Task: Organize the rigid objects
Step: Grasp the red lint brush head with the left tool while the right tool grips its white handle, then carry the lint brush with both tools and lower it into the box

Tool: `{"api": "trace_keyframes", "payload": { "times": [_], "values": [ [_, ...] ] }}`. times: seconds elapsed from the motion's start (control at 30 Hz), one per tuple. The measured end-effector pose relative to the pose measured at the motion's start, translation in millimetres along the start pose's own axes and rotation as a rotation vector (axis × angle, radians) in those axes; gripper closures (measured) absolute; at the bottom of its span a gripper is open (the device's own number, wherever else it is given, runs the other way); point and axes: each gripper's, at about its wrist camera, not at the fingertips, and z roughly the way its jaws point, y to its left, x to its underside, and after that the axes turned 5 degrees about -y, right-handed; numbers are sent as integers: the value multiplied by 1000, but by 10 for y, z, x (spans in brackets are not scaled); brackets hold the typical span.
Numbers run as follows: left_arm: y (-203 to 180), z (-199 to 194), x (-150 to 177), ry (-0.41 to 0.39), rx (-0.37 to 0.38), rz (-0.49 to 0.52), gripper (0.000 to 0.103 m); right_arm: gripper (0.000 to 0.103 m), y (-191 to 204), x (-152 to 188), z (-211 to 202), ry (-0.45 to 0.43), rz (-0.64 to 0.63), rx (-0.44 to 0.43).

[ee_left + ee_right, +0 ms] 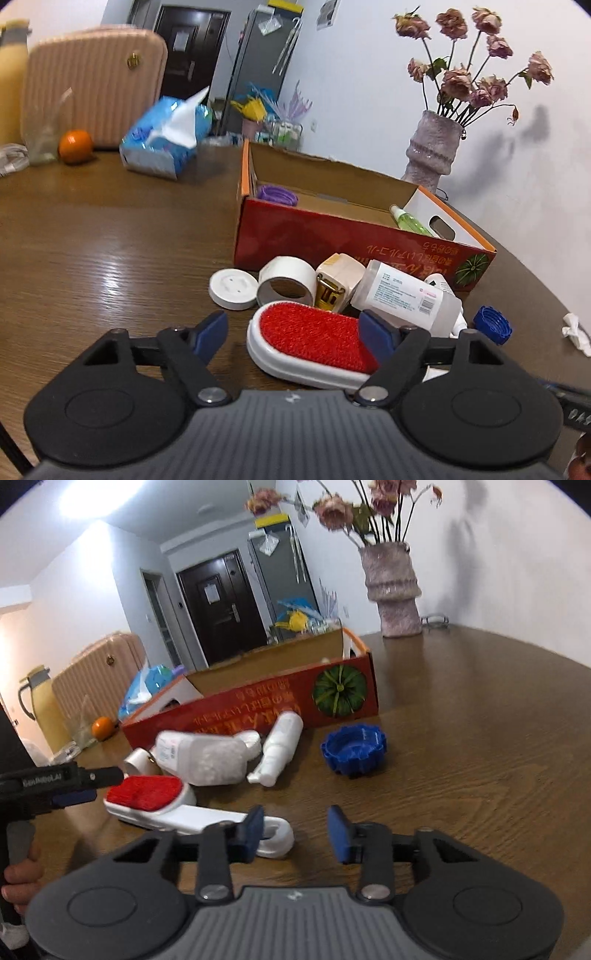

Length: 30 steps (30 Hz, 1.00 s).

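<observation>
A cluttered brown wooden table (110, 229) carries a scatter of small household items in front of an open red cardboard box (332, 236) printed with a green pumpkin, which lies near the table's far edge beside a mauve vase of dried roses (432, 151). Toward the table's far left corner sit an orange (75, 146), a blue tissue pack (166, 140) and a pink ribbed suitcase (92, 85). Inside the box, a coil of purple cord (277, 195) rests at the left end and a green spray bottle (410, 220) at the right. Along the box's near side, from left to right, lie a white round disc (232, 288), a roll of white tape (286, 280), a cream plug adapter with gold prongs (338, 282), a white labelled bottle on its side (406, 293), a small white spray bottle (279, 751) and a blue ribbed cap (354, 748), the cap standing apart toward the right. Nearest the onlooker, a white lint brush with a red pad (314, 339) lies flat. The left gripper (295, 328) hovers over the brush head with its blue pads spread wide on either side of the red pad, not pressing on it. The right gripper (295, 830) stands partly open over bare wood beside the brush's looped handle end; its left pad is in front of the handle and nothing sits between the pads. A hand (18, 878) grasps the left gripper's grip.
</observation>
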Motion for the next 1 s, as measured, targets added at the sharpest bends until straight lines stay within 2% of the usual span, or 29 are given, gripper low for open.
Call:
{"api": "trace_keyframes", "payload": {
  "times": [0.13,0.23,0.33,0.5,0.57,0.63,0.83,1.0],
  "values": [
    [33,120,23,15,-12,-19,30,75,2,-11,31,0,-8,-12],
    [68,135,34,17,15,-51,39,75,-20,-46,46,13,-10,-24],
    [44,84,63,16,9,-56,40,75,-43,-60,49,11,-15,-18],
    [-67,-200,243,16,9,-63,42,81,-52,-60,-23,3,-35,18],
    [-109,-368,337,26,19,-65,42,87,-65,-39,-96,1,-47,17],
    [-149,-529,419,31,14,-59,42,87,-72,-8,-173,4,-77,4],
    [-200,-838,559,54,20,-64,45,85,-249,14,-330,53,23,-53],
    [-208,-895,592,54,13,-76,45,85,-365,-98,-280,168,69,-119]
  ]
}}
